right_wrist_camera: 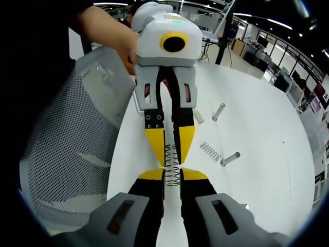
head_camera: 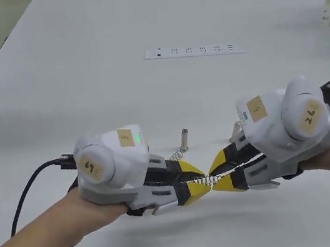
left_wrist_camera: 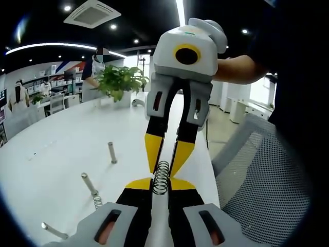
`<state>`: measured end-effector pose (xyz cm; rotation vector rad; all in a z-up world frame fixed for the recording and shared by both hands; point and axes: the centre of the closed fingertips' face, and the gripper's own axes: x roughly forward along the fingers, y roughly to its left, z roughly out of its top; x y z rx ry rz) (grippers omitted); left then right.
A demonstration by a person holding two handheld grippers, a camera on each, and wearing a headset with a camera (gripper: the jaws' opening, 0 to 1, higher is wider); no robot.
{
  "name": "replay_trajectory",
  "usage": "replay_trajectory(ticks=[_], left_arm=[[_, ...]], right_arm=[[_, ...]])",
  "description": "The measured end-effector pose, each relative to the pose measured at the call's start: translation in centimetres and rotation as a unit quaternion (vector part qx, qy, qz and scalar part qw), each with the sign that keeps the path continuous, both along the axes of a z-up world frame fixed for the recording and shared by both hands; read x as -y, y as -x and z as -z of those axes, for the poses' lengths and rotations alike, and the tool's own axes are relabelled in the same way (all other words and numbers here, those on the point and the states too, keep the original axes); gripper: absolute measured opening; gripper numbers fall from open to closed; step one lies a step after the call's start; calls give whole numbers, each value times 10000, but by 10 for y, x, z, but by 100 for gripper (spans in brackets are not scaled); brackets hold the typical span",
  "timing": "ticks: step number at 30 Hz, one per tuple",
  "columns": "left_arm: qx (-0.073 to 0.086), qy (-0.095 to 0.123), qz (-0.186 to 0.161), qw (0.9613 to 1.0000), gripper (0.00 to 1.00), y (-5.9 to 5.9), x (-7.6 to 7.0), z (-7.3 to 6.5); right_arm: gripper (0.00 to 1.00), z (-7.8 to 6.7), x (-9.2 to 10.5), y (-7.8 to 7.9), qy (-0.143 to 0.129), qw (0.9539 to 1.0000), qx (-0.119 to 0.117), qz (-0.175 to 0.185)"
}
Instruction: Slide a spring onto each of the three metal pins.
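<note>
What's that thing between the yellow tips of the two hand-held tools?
A small coil spring, bridging the left gripper and right gripper, each pinching one end. It shows in the head view and both gripper views.

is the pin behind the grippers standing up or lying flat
Standing up: the pin rises on end from the table in both the head view and the left gripper view.
</note>
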<state>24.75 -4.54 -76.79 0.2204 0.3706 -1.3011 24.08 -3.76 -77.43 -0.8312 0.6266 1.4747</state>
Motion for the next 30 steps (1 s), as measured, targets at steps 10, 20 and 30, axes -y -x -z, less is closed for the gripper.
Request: replay_trajectory(ticks=[10, 20, 30], left_arm=[[-15, 34, 14, 10000, 2, 0, 0, -2], [-47, 70, 5, 10000, 2, 0, 0, -4], [-54, 46, 11, 10000, 2, 1, -2, -3]], right_arm=[[9, 1, 4, 0, -10, 10000, 55, -50], [8, 3, 10, -1, -20, 10000, 65, 9], [8, 6, 11, 0, 60, 9998, 176, -98]])
